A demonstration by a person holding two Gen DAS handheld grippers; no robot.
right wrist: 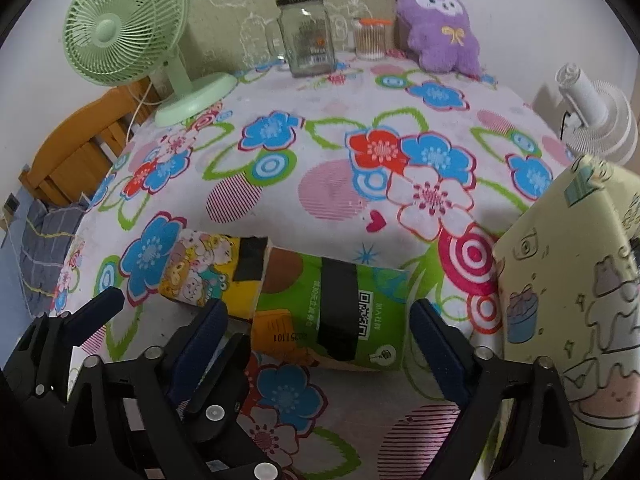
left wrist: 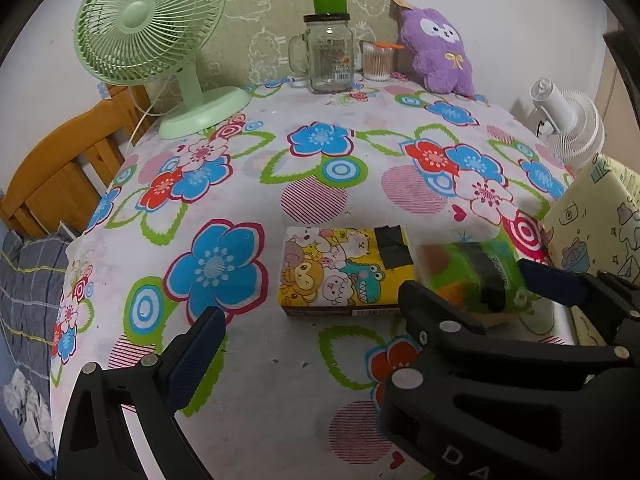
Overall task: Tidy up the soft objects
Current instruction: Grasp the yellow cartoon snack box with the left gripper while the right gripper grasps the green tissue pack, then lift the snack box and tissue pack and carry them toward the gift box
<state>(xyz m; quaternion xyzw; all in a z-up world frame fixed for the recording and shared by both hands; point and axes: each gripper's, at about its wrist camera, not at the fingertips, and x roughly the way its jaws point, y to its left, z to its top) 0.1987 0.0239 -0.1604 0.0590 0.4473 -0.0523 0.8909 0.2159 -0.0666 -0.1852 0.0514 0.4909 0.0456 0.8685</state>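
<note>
The right gripper is spread wide, its jaws flanking the green pack without touching it; nothing is held. The left gripper is also spread wide and empty, and the yellow pack sits just ahead of its gap. Both packs lie side by side near the front edge of the table, the green one toward the right edge, close to the box standing there.

The main risk is crowding. The yellow pack touches or nearly touches the green one, so the right gripper's left finger may catch its corner and shove it aside. The two grippers are also very close to each other and could knock together. The green pack is soft wrapped tissue: a shallow or off-centre pinch may crumple the wrapper and let it slide out. The right finger is near the box and may bump it
</note>
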